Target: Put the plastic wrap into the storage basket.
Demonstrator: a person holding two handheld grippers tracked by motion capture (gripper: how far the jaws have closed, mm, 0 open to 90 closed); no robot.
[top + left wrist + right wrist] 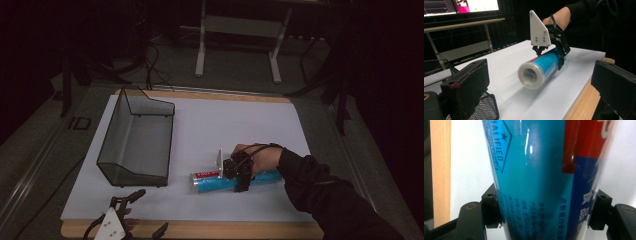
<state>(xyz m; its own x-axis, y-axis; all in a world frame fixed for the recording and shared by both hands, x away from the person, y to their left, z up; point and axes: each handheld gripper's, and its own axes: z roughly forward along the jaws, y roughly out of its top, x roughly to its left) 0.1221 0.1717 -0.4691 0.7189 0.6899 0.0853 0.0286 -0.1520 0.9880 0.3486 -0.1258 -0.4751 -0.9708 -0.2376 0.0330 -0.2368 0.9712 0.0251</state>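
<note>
A blue tube-shaped can (212,184) with a red and white label lies on its side on the white sheet (225,125), near the front. My right gripper (241,179) reaches down over its middle, and its pads press both sides of the can (536,175). In the left gripper view the can's clear-capped end (531,75) faces me, with the right gripper (550,53) astride it. My left gripper (146,213) hovers at the board's front left edge, jaws wide open and nothing between them (541,100).
A black wire mesh basket (112,135) stands on the left of the sheet, and its mesh (436,72) sits close beside my left jaw. The wooden board (200,230) rims the sheet. A table frame (240,30) stands on the floor beyond.
</note>
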